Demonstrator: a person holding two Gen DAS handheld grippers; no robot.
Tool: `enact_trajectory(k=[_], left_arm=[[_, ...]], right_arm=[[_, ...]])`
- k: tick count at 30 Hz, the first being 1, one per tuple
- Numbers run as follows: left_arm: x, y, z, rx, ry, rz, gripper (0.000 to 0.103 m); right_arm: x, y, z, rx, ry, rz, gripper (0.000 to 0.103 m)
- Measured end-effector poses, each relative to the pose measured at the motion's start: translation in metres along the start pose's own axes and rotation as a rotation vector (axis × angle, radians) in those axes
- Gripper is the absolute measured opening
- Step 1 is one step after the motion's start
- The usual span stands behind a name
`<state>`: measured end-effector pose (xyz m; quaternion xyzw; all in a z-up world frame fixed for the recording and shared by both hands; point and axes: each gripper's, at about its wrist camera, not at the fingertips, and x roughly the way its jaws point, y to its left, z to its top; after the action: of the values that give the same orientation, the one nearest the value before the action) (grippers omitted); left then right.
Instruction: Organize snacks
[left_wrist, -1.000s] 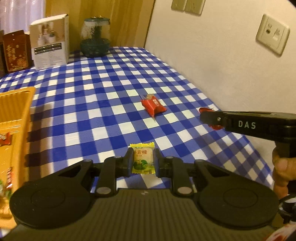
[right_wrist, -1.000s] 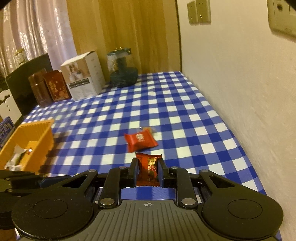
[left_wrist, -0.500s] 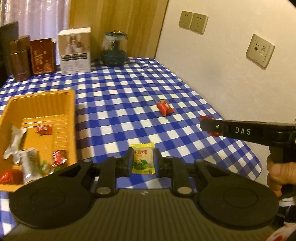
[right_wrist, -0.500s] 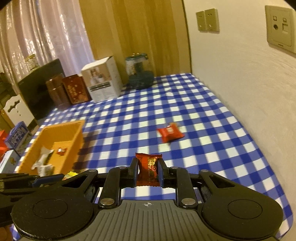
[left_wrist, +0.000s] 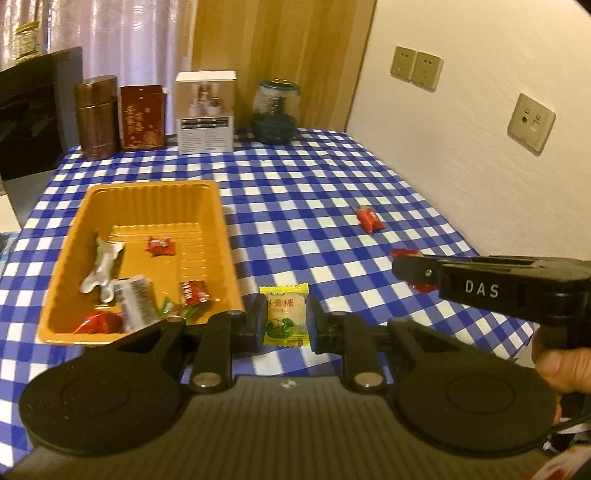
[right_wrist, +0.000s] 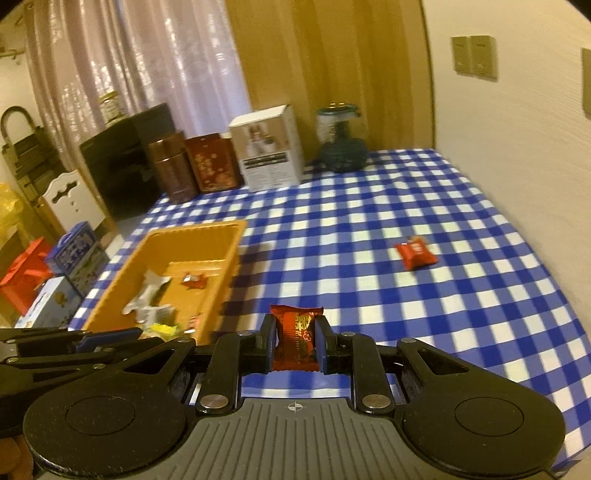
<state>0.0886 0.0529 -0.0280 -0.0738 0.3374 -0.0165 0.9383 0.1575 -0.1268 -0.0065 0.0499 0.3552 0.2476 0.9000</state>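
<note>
The left tongs (left_wrist: 286, 322) are clenched on a flat, square yellow-and-green plastic candy packet (left_wrist: 285, 316) printed with red Chinese characters and a green fruit picture; the lettering is too small to read further. The right tongs (right_wrist: 295, 343) are clamped on a dark red foil snack packet (right_wrist: 295, 341) with gold characters, also unreadable. In the left wrist view the right tool's black arm bears white letters "DAS" (left_wrist: 481, 288), and a thumb (left_wrist: 561, 371) grips its handle.

Both packets are held above the surface, which is covered with a blue-and-white checked cloth (left_wrist: 295, 206). To the left sits a ribbed, rectangular orange plastic tray (left_wrist: 147, 195) holding several wrapped sweets: crinkled red foil ones, a silvery wrapper and a grey printed sachet. One red pillow-shaped packet (right_wrist: 415, 252) with white writing lies alone on the cloth near the wall, well apart from the tray.

Along the far edge stand a brown cylindrical tin (left_wrist: 96, 117), a dark red box with gold patterning (left_wrist: 142, 117), a white cardboard box with a photo and a black text panel (left_wrist: 205, 111), and a dark green glass jar (left_wrist: 275, 112).
</note>
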Motion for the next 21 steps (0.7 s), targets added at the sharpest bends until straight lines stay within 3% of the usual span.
enact_trajectory(k=[21], left_arm=[[-0.029,0.076,0.014,-0.082,-0.039,0.098,0.019]], right_arm=[[0.034,0.075,0.008,-0.072,0.023,0.116,0.022]])
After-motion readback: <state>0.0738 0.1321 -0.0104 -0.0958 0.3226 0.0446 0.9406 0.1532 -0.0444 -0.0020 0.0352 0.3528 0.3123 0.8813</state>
